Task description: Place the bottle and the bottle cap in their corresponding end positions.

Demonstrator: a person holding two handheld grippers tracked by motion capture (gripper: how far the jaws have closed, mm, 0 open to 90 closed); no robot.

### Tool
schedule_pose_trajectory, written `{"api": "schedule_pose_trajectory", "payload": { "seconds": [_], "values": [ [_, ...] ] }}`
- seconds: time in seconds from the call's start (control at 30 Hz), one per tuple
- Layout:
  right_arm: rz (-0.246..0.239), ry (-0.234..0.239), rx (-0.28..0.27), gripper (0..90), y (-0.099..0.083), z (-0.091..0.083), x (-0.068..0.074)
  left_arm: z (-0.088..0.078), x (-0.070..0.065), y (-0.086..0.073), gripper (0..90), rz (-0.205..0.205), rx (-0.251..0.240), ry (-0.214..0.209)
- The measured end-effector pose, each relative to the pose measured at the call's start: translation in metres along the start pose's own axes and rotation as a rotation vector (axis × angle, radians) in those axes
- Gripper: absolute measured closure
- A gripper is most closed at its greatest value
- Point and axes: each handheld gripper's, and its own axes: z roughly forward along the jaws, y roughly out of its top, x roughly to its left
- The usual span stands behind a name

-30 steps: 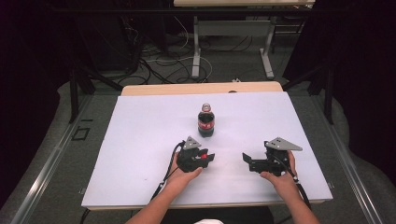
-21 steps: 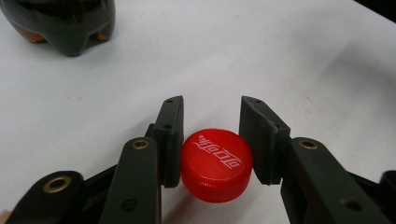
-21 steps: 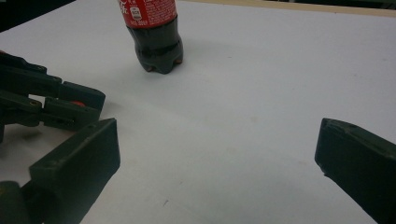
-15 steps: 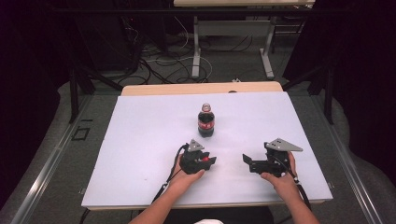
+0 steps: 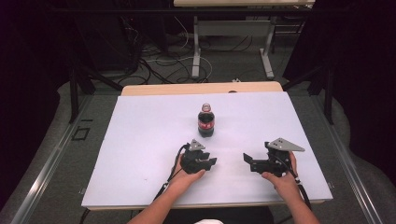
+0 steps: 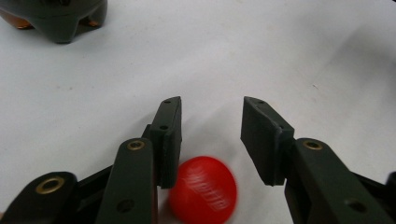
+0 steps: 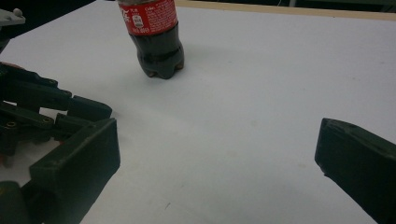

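A small cola bottle point(image 5: 206, 122) with a red label stands upright on the white table top point(image 5: 135, 140); its lower half is in the right gripper view point(image 7: 156, 42) and its base in the left gripper view point(image 6: 58, 18). My left gripper point(image 5: 211, 162) lies just in front of it, pointing right. Its jaws have just been opening and now stand slightly apart point(image 6: 212, 105). A blurred red bottle cap point(image 6: 203, 191) lies low between them beside one pad, not pinched. My right gripper point(image 5: 248, 162) faces the left one, jaws wide point(image 7: 215, 163) with nothing between them.
The left gripper point(image 7: 56, 116) sits close to the right gripper's jaw in the right gripper view. A wooden table edge point(image 5: 201, 87) runs behind the white sheet. Beyond it are cables and desk legs point(image 5: 196, 56) on the floor.
The left hand has drifted very slightly toward the table's front edge. The right hand and the bottle have stayed where they were.
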Motion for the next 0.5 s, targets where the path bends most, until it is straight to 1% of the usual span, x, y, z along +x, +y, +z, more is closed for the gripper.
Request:
{"api": "schedule_pose_trajectory", "payload": {
  "seconds": [0.03, 0.07, 0.13, 0.17, 0.27, 0.3, 0.33, 0.37, 0.4, 0.43, 0.47, 0.5],
  "values": [
    [0.004, -0.006, -0.002, 0.0, -0.0002, 0.0004, 0.0006, 0.0011, -0.0008, -0.0002, 57.0, -0.024, -0.01, -0.01],
    [0.001, -0.001, -0.002, 0.0, -0.0004, 0.001, 0.0002, 0.0011, -0.0011, -0.0004, 56.3, -0.034, -0.009, -0.012],
    [0.002, -0.003, -0.006, 0.0, -0.0004, 0.0007, 0.0005, 0.001, -0.0011, -0.0004, 54.5, -0.035, -0.01, -0.012],
    [0.002, -0.001, 0.001, 0.0, 0.0, -0.0005, 0.0, 0.0009, -0.0011, -0.0004, 53.5, -0.035, -0.011, -0.012],
    [0.007, -0.003, -0.005, 0.0, 0.0005, -0.0026, -0.001, 0.0008, -0.001, -0.0003, 51.1, -0.034, -0.011, -0.016],
    [0.012, -0.003, -0.004, 0.0, 0.0007, -0.0035, -0.0011, 0.0005, 0.0005, 0.0002, 49.5, -0.008, -0.013, -0.01],
    [0.01, 0.001, -0.01, 0.0, 0.0005, -0.0035, -0.0016, 0.0003, 0.0002, 0.0002, 48.1, -0.008, -0.012, -0.008],
    [0.01, -0.006, -0.005, 0.0, 0.0004, -0.0044, -0.0019, 0.0002, -0.0009, -0.0002, 46.6, -0.024, -0.005, -0.017],
    [0.012, -0.009, -0.005, 0.0, 0.0003, -0.005, -0.0023, 0.0002, -0.0012, 0.0, 44.7, -0.019, -0.009, -0.016],
    [0.018, -0.001, -0.011, 0.0, 0.0001, -0.0052, -0.0027, 0.0, -0.0025, 0.0004, 43.4, -0.023, -0.022, -0.011],
    [0.019, -0.001, -0.013, 0.0, 0.0, -0.0053, -0.0032, -0.0017, -0.0005, 0.0019, 42.8, 0.009, -0.024, 0.0],
    [0.02, -0.001, -0.014, 0.0, -0.0001, -0.0054, -0.0034, -0.0027, -0.0002, 0.0031, 41.4, 0.001, -0.032, -0.006]
  ]
}}
